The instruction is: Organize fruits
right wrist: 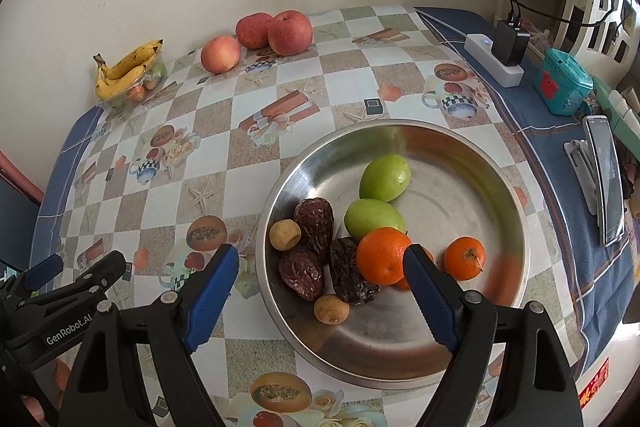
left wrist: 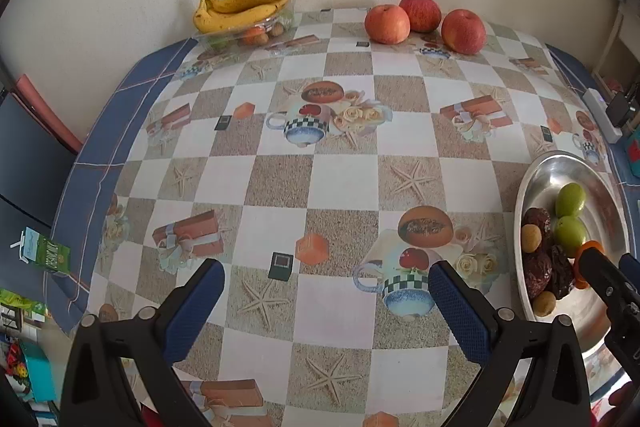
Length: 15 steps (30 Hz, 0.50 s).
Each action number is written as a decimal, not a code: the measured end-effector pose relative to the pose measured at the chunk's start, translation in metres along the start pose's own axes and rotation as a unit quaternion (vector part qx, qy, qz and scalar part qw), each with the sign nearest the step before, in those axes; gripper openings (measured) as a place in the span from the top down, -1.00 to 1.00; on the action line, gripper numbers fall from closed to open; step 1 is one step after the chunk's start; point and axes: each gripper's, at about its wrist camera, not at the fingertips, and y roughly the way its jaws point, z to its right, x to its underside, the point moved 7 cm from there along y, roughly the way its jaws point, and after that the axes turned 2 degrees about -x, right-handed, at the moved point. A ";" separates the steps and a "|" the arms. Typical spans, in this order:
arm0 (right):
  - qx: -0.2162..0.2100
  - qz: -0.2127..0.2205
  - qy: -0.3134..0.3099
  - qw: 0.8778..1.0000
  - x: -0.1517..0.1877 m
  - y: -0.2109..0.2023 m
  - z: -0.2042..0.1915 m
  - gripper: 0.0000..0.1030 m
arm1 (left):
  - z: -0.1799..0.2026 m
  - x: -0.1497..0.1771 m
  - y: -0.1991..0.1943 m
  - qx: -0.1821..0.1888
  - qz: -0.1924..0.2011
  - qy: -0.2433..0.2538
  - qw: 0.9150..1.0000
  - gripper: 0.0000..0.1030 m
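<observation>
my left tongs [left wrist: 326, 293] stand wide open over the table [left wrist: 280, 183], low in the left wrist frame, and nothing is between the blue pads [left wrist: 460, 311]; under them is only the checked cloth with printed cups and starfish. my right tongs [right wrist: 320, 287] are also wide open, low in the right wrist frame, above the near rim of the metal bowl [right wrist: 472, 331]. they grip nothing. the bigger orange [right wrist: 380, 255] shows between the two pads in this view, but i cannot tell if the right pad touches it.

the bowl fills the lower centre of the right wrist frame. in it lie two green fruits [right wrist: 385, 178] near the middle, touching each other, three dark wrinkled dates [right wrist: 315, 227] at the left side, two small tan round fruits [right wrist: 285, 234] beside the dates, and a smaller orange [right wrist: 465, 258] to the right, a little apart from the bigger one.

three red apples [left wrist: 420, 13] sit close together at the upper right of the left wrist frame, near the wall. a bunch of bananas [left wrist: 240, 7] rests on a clear plastic tray [left wrist: 240, 37] with small fruits inside, at the upper left centre. at the right side of the right wrist frame i see a white power strip [right wrist: 494, 61], a teal box [right wrist: 564, 83] and a phone [right wrist: 606, 179].
</observation>
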 end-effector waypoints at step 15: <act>0.000 -0.011 0.002 1.000 0.003 0.004 0.000 -0.65 | -0.007 0.004 0.008 0.008 -0.024 -0.023 0.999 -1.00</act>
